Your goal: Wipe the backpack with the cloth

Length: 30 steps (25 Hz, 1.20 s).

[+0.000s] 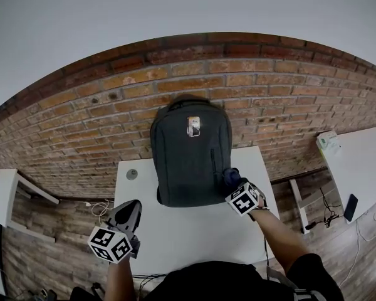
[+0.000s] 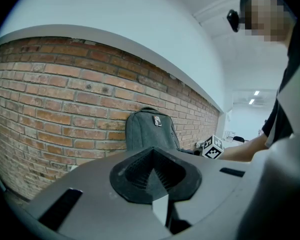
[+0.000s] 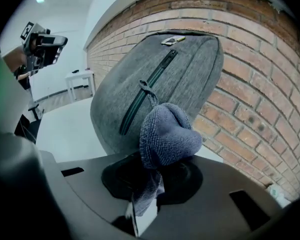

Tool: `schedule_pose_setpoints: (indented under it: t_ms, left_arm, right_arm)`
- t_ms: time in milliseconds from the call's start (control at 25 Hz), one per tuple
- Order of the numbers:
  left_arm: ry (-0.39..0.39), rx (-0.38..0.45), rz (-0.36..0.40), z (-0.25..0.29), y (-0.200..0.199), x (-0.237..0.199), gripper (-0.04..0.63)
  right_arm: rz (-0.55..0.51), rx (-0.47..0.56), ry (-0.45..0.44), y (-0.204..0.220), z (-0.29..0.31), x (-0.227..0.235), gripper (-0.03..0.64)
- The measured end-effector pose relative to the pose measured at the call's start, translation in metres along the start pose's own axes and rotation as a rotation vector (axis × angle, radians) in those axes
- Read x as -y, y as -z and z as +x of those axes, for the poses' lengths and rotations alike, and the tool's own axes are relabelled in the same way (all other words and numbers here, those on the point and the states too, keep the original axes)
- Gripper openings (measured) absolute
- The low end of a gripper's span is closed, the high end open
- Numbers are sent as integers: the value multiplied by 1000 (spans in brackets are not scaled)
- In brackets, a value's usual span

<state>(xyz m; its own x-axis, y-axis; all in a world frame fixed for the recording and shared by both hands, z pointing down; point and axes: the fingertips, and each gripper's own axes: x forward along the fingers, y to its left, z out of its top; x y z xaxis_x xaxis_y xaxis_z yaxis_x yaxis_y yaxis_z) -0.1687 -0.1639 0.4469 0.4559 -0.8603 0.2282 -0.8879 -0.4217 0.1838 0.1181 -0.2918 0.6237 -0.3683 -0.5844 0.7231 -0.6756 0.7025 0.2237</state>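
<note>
A grey backpack [image 1: 189, 155] stands upright on the white table [image 1: 194, 231], leaning against the brick wall. It also shows in the left gripper view as the backpack [image 2: 150, 129] and close up in the right gripper view as the backpack [image 3: 160, 79]. My right gripper [image 1: 234, 182] is at the backpack's lower right side, shut on a bunched blue-grey cloth [image 1: 230, 177]. In its own view the cloth [image 3: 167, 134] bulges out of the right gripper [image 3: 152, 171], right beside the side zip. My left gripper [image 1: 128, 211] hovers over the table's front left, away from the backpack. The left gripper [image 2: 152, 176] is shut and holds nothing.
A small round grey disc [image 1: 132, 174] lies on the table left of the backpack. Another white table [image 1: 357, 162] with a dark phone [image 1: 351, 207] stands at the right. A white side table [image 1: 3, 193] is at the left. Cables [image 1: 99, 209] trail on the wooden floor.
</note>
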Motion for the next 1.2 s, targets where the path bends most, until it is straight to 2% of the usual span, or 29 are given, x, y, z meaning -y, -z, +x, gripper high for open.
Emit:
schedule_pose_setpoints:
  t_ms: [400,680,1000,1200]
  left_arm:
    - [-30,7,-9,-6,-1,-8,-5]
    - [-30,4,1,-6,-6,-7,-5]
    - [-36,4,11,-7,-9,-8,-6]
    - [-49,4,9,-11,-7,-9,-6]
  right_arm:
    - [2,135,113,-85,-21,69,64]
    - [-3,266,180,-157,-43,110,64]
    - [-43,325,209,-214,-58,127,64]
    - [-31,381,212,-242,-69,131,64]
